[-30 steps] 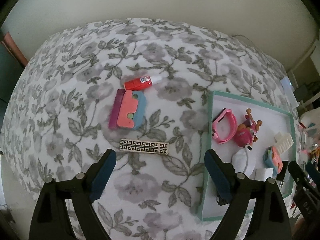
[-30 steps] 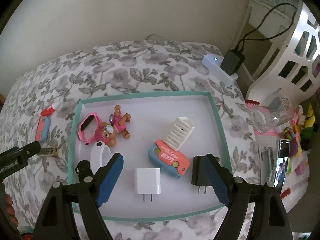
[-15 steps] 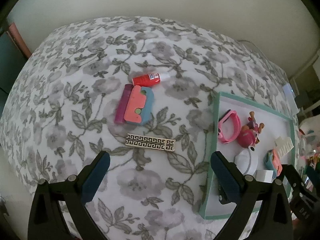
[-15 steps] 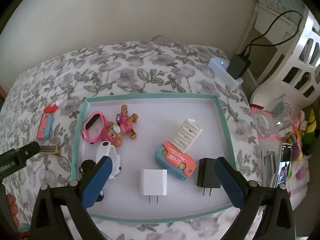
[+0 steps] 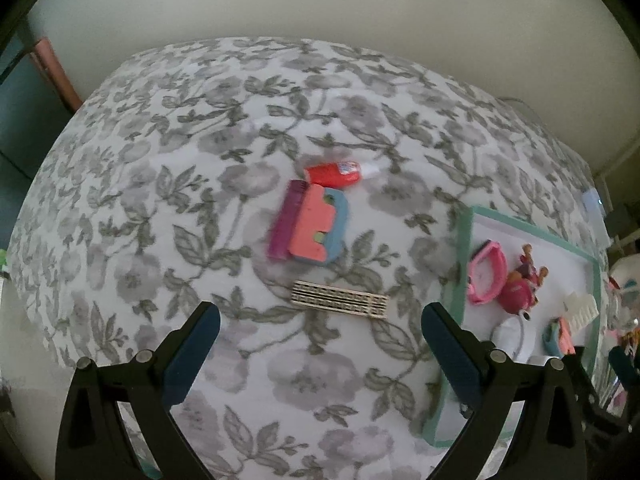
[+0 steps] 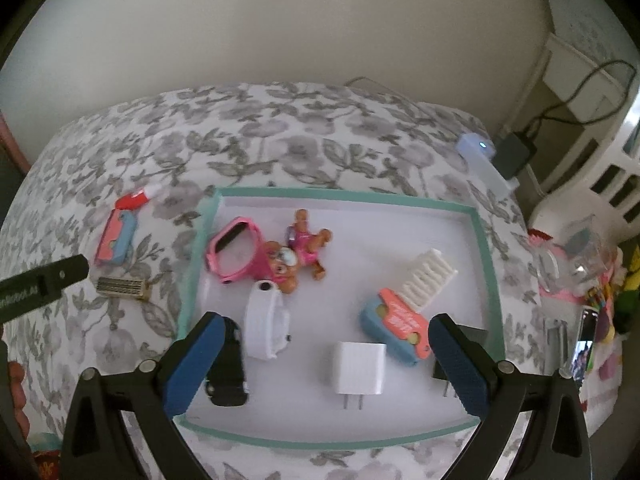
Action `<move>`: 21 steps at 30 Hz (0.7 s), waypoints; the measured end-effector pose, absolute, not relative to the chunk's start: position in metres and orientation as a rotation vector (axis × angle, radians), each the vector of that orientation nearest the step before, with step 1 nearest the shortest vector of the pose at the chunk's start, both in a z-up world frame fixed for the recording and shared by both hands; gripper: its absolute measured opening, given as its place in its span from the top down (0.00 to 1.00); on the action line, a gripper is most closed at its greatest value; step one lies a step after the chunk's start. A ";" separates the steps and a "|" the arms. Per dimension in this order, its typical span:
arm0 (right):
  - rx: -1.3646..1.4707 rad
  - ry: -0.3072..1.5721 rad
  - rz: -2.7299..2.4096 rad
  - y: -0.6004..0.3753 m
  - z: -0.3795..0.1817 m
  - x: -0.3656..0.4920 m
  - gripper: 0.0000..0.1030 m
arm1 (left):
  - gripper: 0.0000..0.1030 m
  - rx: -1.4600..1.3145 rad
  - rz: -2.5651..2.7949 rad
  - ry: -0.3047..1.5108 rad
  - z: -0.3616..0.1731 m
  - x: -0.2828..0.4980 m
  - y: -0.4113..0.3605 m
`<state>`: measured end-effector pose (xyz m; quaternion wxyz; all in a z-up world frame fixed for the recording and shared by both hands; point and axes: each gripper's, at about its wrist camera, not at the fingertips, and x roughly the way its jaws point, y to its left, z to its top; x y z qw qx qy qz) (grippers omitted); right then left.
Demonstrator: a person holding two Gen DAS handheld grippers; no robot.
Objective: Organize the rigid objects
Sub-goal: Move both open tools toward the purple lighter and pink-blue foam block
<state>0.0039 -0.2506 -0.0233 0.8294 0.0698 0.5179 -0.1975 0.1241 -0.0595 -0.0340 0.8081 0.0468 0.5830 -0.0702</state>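
left claw (image 5: 320,344) spread wide, empty; flat gold-and-black patterned rectangular clip (image 5: 340,305) just ahead on floral quilted bed (image 5: 160,200). right claw (image 6: 324,354) likewise released over smooth white plastic cube charger (image 6: 358,368) in teal-rimmed tray (image 6: 486,264).

Clip (image 5: 340,304) on bedspread (image 5: 160,200), left of tray (image 5: 464,240); charger (image 6: 358,368) in tray.

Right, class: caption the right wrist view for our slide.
Open right gripper hovers over a teal-rimmed tray holding chargers, watches and toys.
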 end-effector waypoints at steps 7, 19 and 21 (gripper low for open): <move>0.109 1.097 -0.372 -0.231 -0.024 0.012 0.00 | 0.02 0.063 -0.094 1.246 -0.033 0.134 -0.033; 0.127 1.091 -0.333 -0.220 -0.028 0.021 0.00 | 0.02 0.005 -0.084 1.261 -0.036 0.150 -0.012; 0.145 1.081 -0.324 -0.220 -0.028 0.025 0.00 | 0.02 -0.002 -0.077 1.266 -0.038 0.155 -0.007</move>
